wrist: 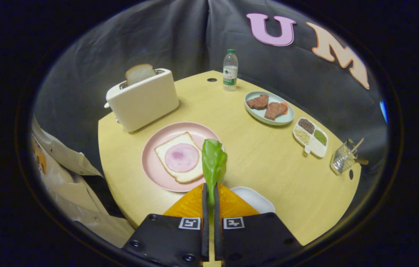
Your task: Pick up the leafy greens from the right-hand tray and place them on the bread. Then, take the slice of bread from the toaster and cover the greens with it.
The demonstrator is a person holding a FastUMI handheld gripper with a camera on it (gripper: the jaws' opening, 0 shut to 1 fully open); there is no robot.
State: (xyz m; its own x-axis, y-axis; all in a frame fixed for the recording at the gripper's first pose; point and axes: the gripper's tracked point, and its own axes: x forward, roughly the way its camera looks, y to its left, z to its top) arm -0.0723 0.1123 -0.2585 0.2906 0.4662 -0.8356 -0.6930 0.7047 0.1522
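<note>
The leafy greens (pixel 213 163) are seen clamped between the two fingers of the hand-held gripper (pixel 209 198), which are closed on the lower end of the leaf. The leaf is bright green, glossy and slightly crumpled, and it is held upright so that its upper part rises beyond the fingertips. Its top overlaps the near right rim of a pink plate (pixel 150 163) on the yellow tabletop (pixel 261 163). On that plate a slice of white bread (pixel 165 150) is laid flat, with a round pink slice of ham (pixel 181 157) on top. Behind the plate a cream toaster (pixel 143 100) is placed, and a second bread slice (pixel 139 73) is seen standing in its slot. A white tray (pixel 254 198) lies just beside the right finger.
</note>
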